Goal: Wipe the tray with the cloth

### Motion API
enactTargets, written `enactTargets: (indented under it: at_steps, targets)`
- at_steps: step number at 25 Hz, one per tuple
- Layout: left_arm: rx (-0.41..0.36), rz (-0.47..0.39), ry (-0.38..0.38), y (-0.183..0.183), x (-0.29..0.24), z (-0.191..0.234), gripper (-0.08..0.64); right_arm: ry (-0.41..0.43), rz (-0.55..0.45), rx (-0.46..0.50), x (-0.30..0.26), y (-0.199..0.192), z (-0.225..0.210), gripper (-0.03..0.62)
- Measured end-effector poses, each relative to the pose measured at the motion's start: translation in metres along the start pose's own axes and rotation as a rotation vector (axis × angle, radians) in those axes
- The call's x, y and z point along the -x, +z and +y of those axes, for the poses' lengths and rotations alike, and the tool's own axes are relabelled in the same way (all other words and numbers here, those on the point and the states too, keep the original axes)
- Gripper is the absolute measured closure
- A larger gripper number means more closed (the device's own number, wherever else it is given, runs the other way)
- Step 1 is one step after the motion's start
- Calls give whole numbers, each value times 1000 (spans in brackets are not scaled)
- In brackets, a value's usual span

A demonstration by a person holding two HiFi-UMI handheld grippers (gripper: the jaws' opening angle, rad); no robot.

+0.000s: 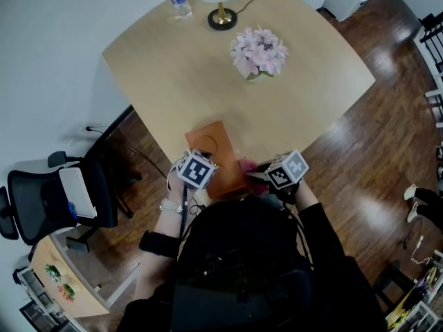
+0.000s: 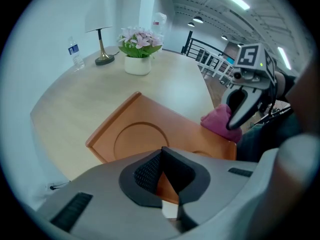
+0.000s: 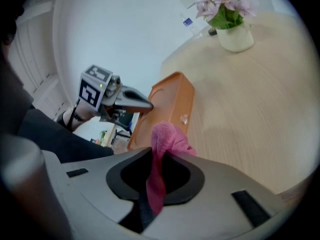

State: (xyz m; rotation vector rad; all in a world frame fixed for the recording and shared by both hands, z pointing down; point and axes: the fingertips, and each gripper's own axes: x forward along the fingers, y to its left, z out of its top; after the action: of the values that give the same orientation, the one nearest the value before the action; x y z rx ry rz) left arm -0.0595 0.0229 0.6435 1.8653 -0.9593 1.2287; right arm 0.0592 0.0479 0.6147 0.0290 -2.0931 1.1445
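Right gripper is clamping the cloth at the tray's right edge.
Left gripper is pinching the tray's near rim; the bottle label is blurring illegibly; the table is stretching beyond.

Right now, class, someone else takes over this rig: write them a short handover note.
Left tongs: shut on the tray at its near edge, steadying it.
Right tongs: shut on the pink cloth, at the tray's right edge.
Done: tray pinned, cloth gripped; how much is wiped cannot be told.
Left: run the cloth over the tray's face.
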Motion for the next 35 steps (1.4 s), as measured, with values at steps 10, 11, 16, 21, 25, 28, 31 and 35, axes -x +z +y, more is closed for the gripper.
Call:
enactTargets:
  at_steps: [10, 11, 16, 21, 25, 28, 31, 35]
  targets:
    - [37, 25, 21, -4, 1, -1, 558, -137, -230, -27, -13, 164, -77, 535]
    - [41, 29, 23, -5, 1, -2, 558, -135, -230, -35, -18, 172, -81, 535]
    - [49, 32, 41, -4, 4, 0, 558, -106, -184, -71, -39, 178, -87, 535]
    - [45, 43, 35, -5, 4, 3, 558, -58, -132, -66, -34, 150, -74, 535]
    - [31, 37, 29, -5, 4, 4, 558, -26, -124, -83, -29, 114, -56, 537]
    - [17, 32, 27, -5, 4, 4, 558, 8, -186, -140, -21, 93, -45, 537]
    - [-8, 25, 28, -4, 3, 4, 558, 23, -244, -180, -11, 80, -35, 537]
    - [-33, 25, 26, -5, 2, 5, 558, 2, -216, -175, -13, 52, -24, 537]
